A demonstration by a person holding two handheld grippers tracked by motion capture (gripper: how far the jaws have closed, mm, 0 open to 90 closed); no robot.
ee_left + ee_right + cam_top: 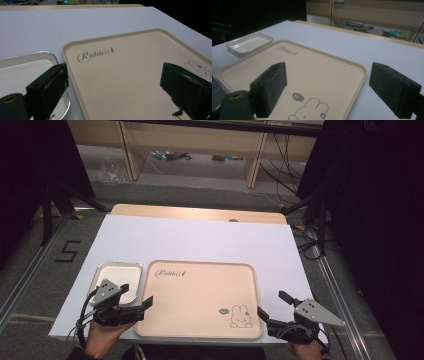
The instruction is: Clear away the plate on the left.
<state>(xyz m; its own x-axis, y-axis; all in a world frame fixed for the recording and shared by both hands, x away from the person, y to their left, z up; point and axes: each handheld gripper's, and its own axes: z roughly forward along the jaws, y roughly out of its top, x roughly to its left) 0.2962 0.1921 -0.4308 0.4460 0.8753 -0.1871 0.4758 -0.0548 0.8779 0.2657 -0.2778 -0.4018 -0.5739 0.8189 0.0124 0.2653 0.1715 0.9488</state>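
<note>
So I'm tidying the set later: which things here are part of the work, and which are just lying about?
In the work:
beige rabbit tray
small white dish
left gripper, jaws open
right gripper, jaws open

Lying about:
cables on the floor
clear plastic bag

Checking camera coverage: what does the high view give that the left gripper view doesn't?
High view alone: both hand-held tools together, left gripper and right gripper, the person's hands, the whole white table cover, the floor and shelving beyond.

Left gripper view alone: a close look between its own open jaws, with nothing between them, and the "Rabbit" lettering readable.

Both: the beige tray with its rabbit drawing, and the small white dish beside the tray's left edge.
</note>
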